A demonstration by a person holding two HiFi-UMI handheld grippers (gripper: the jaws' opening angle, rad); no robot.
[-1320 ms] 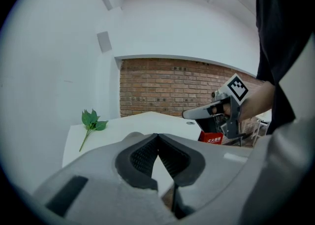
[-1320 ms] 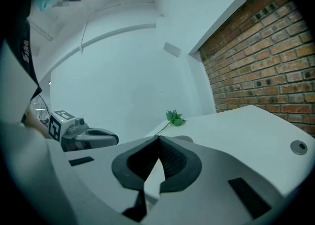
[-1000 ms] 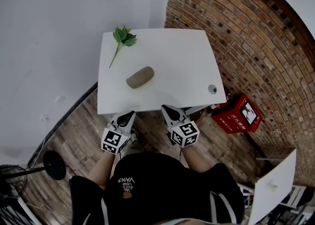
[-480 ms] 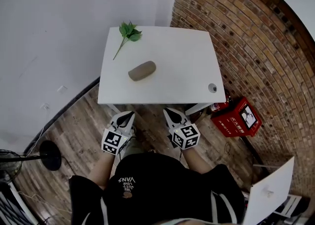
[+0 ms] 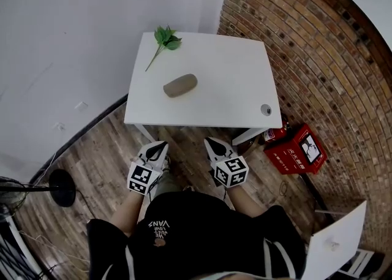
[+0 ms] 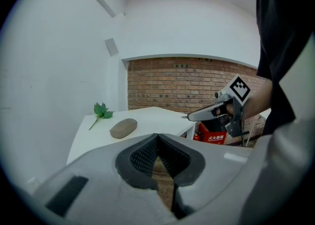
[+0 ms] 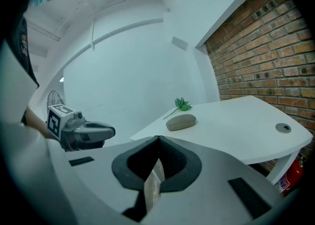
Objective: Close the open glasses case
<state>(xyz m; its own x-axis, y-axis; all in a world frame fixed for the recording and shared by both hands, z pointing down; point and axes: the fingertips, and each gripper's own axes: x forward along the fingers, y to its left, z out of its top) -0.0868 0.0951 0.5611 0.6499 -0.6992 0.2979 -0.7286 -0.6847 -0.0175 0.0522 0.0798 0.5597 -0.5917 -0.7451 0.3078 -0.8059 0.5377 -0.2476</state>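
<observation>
The glasses case (image 5: 180,85), a grey-brown oval pod, lay on the white desk (image 5: 226,83), towards its left half and roughly midway from front to back, well apart from both claws. It looked closed along its seam, though at that range the lid line was hard to make out. The left claw (image 5: 160,144) and the right claw (image 5: 209,141) hovered side by side over the wooden floor (image 5: 98,150), just short of the desk's near edge, and both pointed towards the case. Each claw had its jaws pressed together with nothing between them, and the case lay beyond the tips, up and to the left in the left gripper view and above and slightly right in the right one. A leafy sprig (image 5: 164,40) rested near the far left corner of the desk, beyond the case and not touching it. Beside the brick wall (image 5: 318,46), a red box (image 5: 294,149) stood on the floor by the desk's right front leg, with white Chinese characters that were too small to read with any certainty. The black shirt (image 5: 184,230) carried white print that read "VANS", seen upside down from the head view
</observation>
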